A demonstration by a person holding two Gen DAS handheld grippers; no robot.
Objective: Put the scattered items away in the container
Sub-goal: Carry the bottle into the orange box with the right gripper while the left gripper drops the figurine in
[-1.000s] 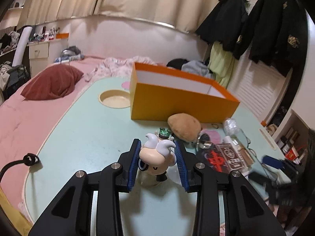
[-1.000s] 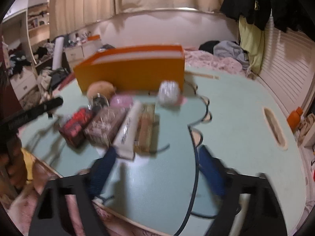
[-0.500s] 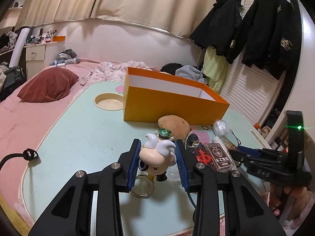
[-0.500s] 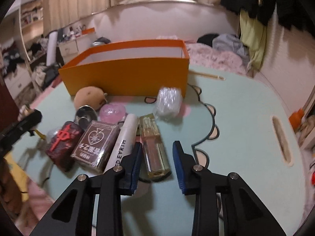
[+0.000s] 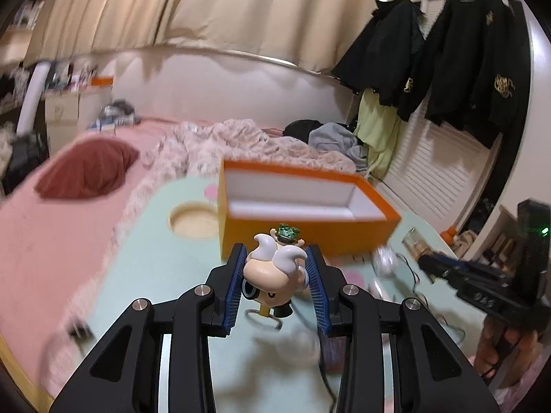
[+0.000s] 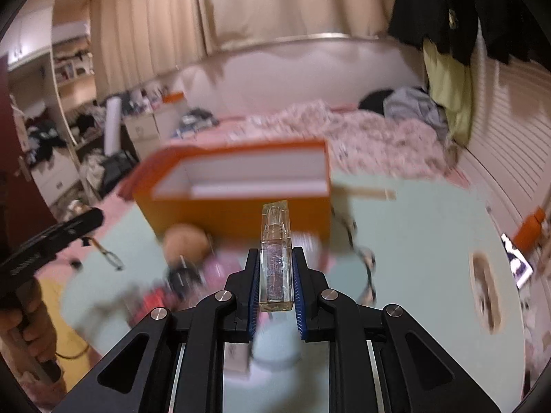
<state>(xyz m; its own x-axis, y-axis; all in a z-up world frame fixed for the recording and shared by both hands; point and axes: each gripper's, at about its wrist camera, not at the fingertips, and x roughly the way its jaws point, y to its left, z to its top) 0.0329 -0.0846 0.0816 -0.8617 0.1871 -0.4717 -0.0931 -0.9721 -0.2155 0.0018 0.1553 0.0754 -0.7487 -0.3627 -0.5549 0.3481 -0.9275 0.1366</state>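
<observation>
Ahead of both loaded tools sits the orange box: our left hand-held gripper clamps the figurine keychain, the right hand-held gripper has just closed on the perfume bottle. Next, we carry both over the rim and release.

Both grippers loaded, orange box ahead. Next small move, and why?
Probably carry both forward over the orange box before releasing. The left gripper is shut on the figurine keychain, the right gripper, its jaws just closed, on the clear glass bottle. Both items appear lifted off the table, short of the box's near wall, and what shows of its inside looks empty.
</observation>
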